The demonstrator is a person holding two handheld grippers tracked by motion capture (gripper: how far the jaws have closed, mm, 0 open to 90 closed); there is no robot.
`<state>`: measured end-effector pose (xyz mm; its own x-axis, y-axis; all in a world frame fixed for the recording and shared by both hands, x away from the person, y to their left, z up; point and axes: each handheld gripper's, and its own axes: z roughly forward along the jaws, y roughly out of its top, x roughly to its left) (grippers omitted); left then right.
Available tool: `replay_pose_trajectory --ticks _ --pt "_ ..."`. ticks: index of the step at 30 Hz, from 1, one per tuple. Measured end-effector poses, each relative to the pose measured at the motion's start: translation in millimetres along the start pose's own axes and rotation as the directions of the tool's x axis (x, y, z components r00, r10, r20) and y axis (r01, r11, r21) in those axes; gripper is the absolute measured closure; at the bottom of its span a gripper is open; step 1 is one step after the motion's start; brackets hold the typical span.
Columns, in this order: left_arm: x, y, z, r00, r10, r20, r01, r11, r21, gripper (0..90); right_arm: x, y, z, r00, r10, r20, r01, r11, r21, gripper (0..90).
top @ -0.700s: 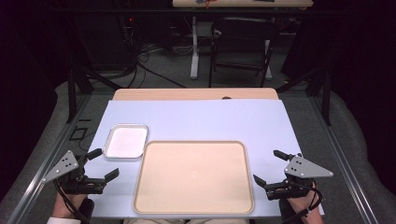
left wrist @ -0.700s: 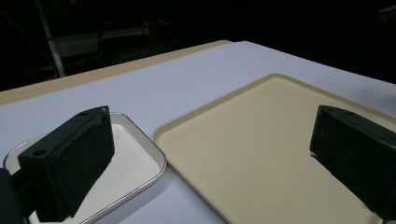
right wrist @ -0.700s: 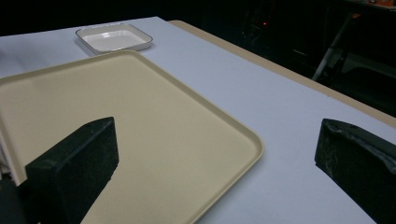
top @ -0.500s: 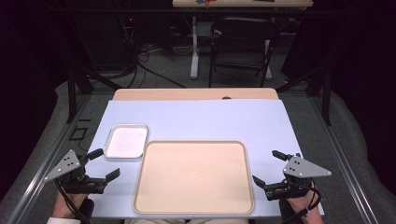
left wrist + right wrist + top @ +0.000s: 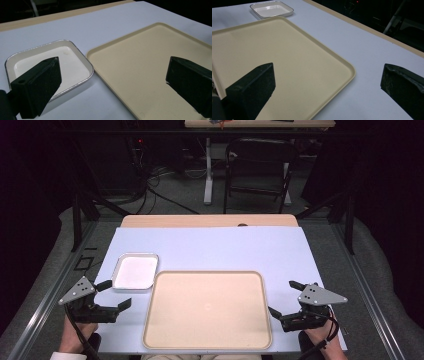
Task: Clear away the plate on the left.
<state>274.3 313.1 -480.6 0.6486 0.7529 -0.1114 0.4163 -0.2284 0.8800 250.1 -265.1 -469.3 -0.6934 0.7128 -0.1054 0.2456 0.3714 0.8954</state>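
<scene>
Both my grippers are released w/ nothing between the jaws: left gripper sits by the white dish, right gripper at the beige tray's right edge. Tray lies flat mid-table, prob. light, stiff, slick plastic; I'd pinch the raised rims. Hands low, jaws pointing inward.
</scene>
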Motion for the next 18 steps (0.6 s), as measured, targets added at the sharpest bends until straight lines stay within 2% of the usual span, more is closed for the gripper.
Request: replay_pose_trajectory --ticks 6,12,16,18 --pt "3.9 5.8 4.6 0.9993 -0.018 -0.033 0.019 0.9988 0.045 0.0 -2.6 -1.9 0.1 1.0 0.009 -0.001 -0.009 1.0 0.007 0.0" --pt "10.4 11.5 9.6 0.9983 -0.041 -0.04 0.043 0.9972 0.06 0.0 -2.6 -2.2 -1.3 0.9999 0.013 -0.004 -0.013 1.0 0.005 0.0" --pt "17.6 14.9 11.9 0.9959 -0.077 -0.047 0.08 0.9952 0.057 0.0 -2.4 -2.3 0.1 0.9999 0.011 -0.011 -0.011 1.0 0.018 0.0" --pt "21.6 17.8 16.0 0.9953 -0.078 -0.056 0.083 0.9924 0.09 0.0 -2.5 -3.3 -0.8 0.9999 0.016 -0.004 -0.016 1.0 0.022 0.0"
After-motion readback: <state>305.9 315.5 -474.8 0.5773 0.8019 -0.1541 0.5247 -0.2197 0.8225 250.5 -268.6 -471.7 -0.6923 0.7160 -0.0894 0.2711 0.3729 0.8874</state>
